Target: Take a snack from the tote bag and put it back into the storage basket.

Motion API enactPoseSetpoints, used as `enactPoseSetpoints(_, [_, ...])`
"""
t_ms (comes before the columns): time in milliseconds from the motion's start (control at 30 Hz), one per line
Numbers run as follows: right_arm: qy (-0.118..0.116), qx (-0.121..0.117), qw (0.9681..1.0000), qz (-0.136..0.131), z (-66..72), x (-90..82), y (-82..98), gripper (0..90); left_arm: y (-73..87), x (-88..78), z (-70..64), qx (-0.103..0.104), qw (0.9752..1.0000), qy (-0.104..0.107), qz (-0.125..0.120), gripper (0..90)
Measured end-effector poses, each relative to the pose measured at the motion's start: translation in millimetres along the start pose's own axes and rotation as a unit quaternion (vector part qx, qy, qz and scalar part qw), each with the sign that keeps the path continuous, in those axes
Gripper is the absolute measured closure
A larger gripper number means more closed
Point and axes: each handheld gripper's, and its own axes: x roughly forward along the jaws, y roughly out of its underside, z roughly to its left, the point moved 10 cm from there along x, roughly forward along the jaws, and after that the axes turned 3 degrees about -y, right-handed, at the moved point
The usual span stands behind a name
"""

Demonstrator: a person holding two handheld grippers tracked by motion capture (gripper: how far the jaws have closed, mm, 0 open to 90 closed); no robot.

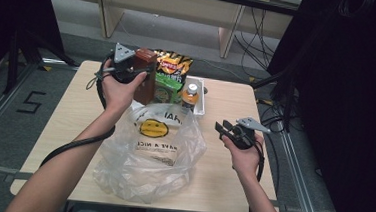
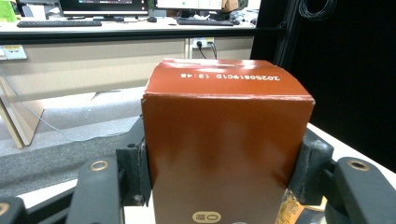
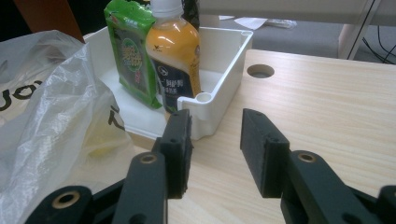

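Observation:
My left gripper [image 1: 139, 68] is shut on a tall brown carton [image 1: 145, 76], held just above the far rim of a clear plastic bag [image 1: 149, 151]. In the left gripper view the carton [image 2: 224, 149] stands upright, with both pads pressed against its sides. The bag, printed with a yellow smiley, lies open at the table's middle. My right gripper [image 1: 223, 126] hovers to the right of the bag, open with nothing between its jaws [image 3: 214, 147]. It faces a white tray [image 3: 219, 93] holding an orange drink bottle [image 3: 175, 60] and a green packet [image 3: 130, 51].
A chip bag [image 1: 173, 65] stands at the back of the white tray [image 1: 201, 94]. The wooden table [image 1: 231, 174] has bare room at right, with a round hole [image 3: 260, 71] near the tray. Desks, cables and black stands surround the table.

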Motion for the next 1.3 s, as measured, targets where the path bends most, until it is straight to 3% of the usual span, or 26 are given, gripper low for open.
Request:
enactPoseSetpoints(633, [-0.002,-0.006,1.0000,-0.002,0.1,0.5,-0.1,63.3,19.5,16.4,10.8,-0.003,0.9999,-0.003,0.011,36.9])
enactPoseSetpoints(767, [-0.001,0.000,1.0000,-0.001,1.1,0.4,0.3,63.3,24.4,18.3,13.2,-0.001,0.9999,-0.007,0.014,36.9])
enactPoseSetpoints(833, [-0.001,-0.009,1.0000,-0.002,0.6,0.5,-0.4,63.3,26.4,19.1,14.4,-0.003,0.9999,-0.008,0.015,36.9])
enactPoseSetpoints(867, [-0.001,0.007,1.0000,0.001,3.0,-0.2,0.7,63.3,27.5,19.5,14.9,-0.003,0.9998,-0.009,0.016,36.9])
enactPoseSetpoints(1000, [-0.005,-0.006,1.0000,-0.001,0.9,0.9,0.3,63.2,30.5,20.7,16.1,-0.003,0.9997,-0.012,0.019,36.9])
enactPoseSetpoints(1133, [-0.004,0.006,1.0000,0.003,2.9,0.8,1.6,63.3,32.9,21.9,16.7,0.000,0.9997,-0.014,0.022,36.9])
enactPoseSetpoints(1200, [-0.003,-0.006,1.0000,0.000,1.0,1.2,1.0,63.2,34.9,22.4,17.5,-0.001,0.9996,-0.017,0.024,36.8])
enactPoseSetpoints(1300, [-0.003,-0.002,1.0000,0.001,2.4,1.1,1.4,63.2,39.0,23.3,19.0,-0.001,0.9993,-0.023,0.029,36.8])
